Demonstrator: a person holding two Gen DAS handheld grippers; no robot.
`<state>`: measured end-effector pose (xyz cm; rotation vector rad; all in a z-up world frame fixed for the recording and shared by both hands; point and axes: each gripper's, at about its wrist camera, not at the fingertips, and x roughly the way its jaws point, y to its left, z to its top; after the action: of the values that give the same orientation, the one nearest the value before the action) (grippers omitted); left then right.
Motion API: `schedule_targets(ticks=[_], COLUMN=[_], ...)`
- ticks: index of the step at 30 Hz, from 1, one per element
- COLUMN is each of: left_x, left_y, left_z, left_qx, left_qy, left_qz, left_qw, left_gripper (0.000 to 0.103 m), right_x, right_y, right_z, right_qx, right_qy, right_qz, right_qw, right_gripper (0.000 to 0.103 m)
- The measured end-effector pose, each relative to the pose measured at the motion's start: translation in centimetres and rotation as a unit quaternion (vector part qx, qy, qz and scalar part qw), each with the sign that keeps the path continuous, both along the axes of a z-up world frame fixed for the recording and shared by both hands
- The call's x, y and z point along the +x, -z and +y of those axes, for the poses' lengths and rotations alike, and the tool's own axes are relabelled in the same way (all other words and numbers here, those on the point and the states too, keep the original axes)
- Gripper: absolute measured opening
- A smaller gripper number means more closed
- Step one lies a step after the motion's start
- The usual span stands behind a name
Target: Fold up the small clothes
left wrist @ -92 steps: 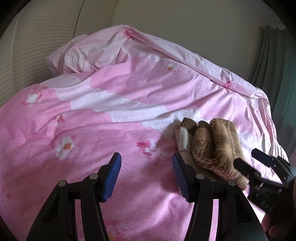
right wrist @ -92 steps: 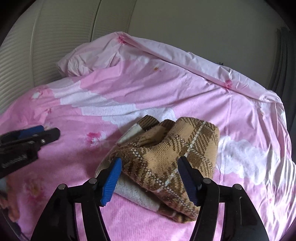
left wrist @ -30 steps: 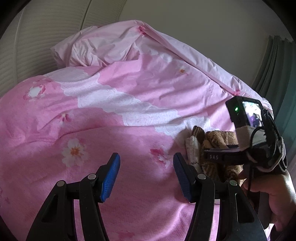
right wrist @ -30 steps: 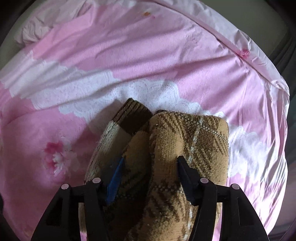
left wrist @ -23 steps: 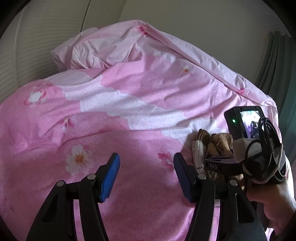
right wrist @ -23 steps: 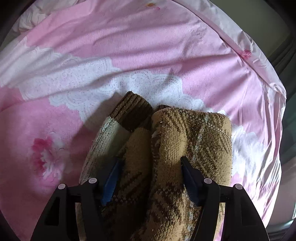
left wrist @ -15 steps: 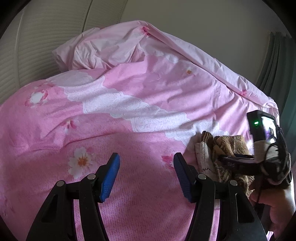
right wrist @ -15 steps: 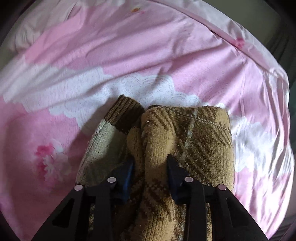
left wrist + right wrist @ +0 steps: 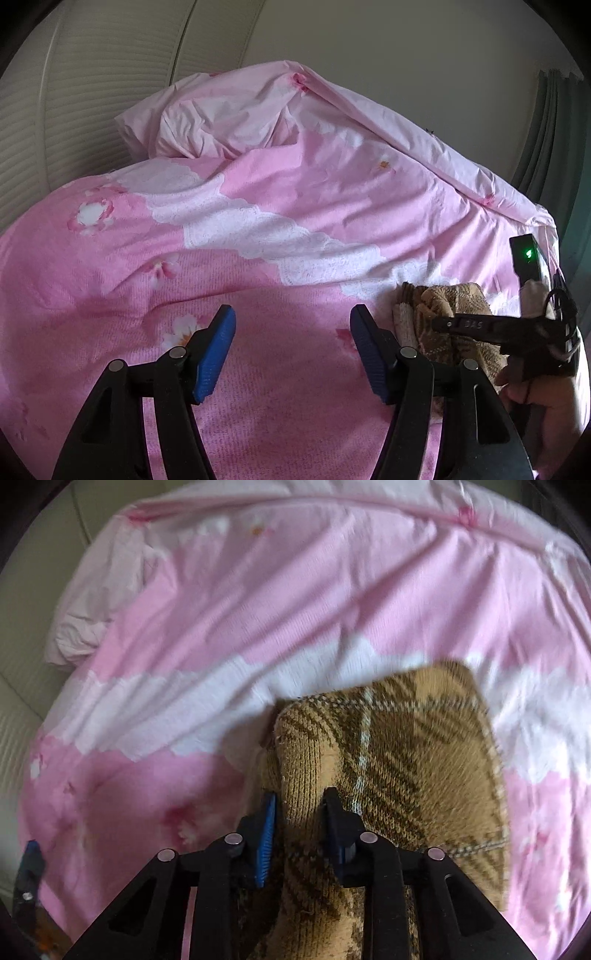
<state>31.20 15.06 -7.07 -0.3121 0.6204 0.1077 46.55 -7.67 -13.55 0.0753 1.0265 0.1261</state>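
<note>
Since the earlier frame the right gripper (image 9: pixel 299 819) has closed from straddling the brown plaid garment (image 9: pixel 399 760) to pinching a fold of it.

Left wrist view: the left gripper (image 9: pixel 291 350) stands open over the pink duvet (image 9: pixel 258 206), holding nothing; the garment (image 9: pixel 443 310) lies bunched just right of it.

Right wrist view: both pads press the knit, tan with dark checks and one pale stripe, resting on the duvet.

I count two grippers: my left gripper (image 9: pixel 291 349) low in frame, my right gripper (image 9: pixel 300 829) lower centre. One brown plaid knit bundle (image 9: pixel 399 760), one pink floral duvet (image 9: pixel 258 206), one hand (image 9: pixel 543 402) lower right.
</note>
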Motion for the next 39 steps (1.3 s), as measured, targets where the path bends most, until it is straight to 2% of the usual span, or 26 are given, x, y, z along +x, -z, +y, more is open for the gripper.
schedule_targets(ticks=[2,5,8,11,16,20,24,29,34,39], left_x=[0.1,0.0,-0.1,-0.1,-0.4,-0.5,-0.7,0.0,1.2,1.7], left_y=[0.2,0.5,0.4,0.0,-1.4,-2.1,-2.2,-0.8,1.7,3.8], left_z=[0.0,-0.2,-0.8,-1.8,-5.0,-8.8,-13.1,-16.4,-16.9,-16.8], left_qx=[0.002,0.002,0.001,0.004,0.002,-0.002,0.01,0.02,0.034,0.052], left_qy=[0.002,0.005,0.01,0.02,0.05,0.085,0.118,0.137,0.124,0.115], left_qz=[0.003,0.005,0.005,0.002,-0.011,-0.015,-0.015,0.002,0.034,0.051], left_qw=[1.0,1.0,0.9999,0.9998,0.9987,0.9962,0.9928,0.9903,0.9912,0.9907], left_gripper=[0.064,0.064,0.064,0.064,0.064,0.064,0.064,0.064,0.064,0.074], right_x=[-0.2,-1.0,-2.0,-3.2,-5.6,-7.7,-9.5,-10.5,-10.5,-10.2], right_y=[0.4,0.4,-0.4,-2.2,-5.4,-6.7,-5.6,-3.1,-0.6,1.2], right_z=[0.6,1.9,1.9,0.5,-3.7,-7.6,-10.9,-14.0,-14.7,-14.8], right_qx=[-0.024,-0.062,-0.071,-0.052,-0.018,-0.022,-0.043,-0.039,-0.027,-0.019], right_qy=[-0.006,-0.029,-0.034,-0.035,-0.028,-0.019,-0.02,-0.026,-0.036,-0.036], right_qz=[-0.018,-0.032,-0.046,-0.066,-0.114,-0.147,-0.151,-0.134,-0.117,-0.106], right_qw=[1.0,0.997,0.996,0.996,0.993,0.989,0.987,0.99,0.992,0.994], right_gripper=[0.046,0.055,0.055,0.055,0.055,0.055,0.055,0.055,0.055,0.056])
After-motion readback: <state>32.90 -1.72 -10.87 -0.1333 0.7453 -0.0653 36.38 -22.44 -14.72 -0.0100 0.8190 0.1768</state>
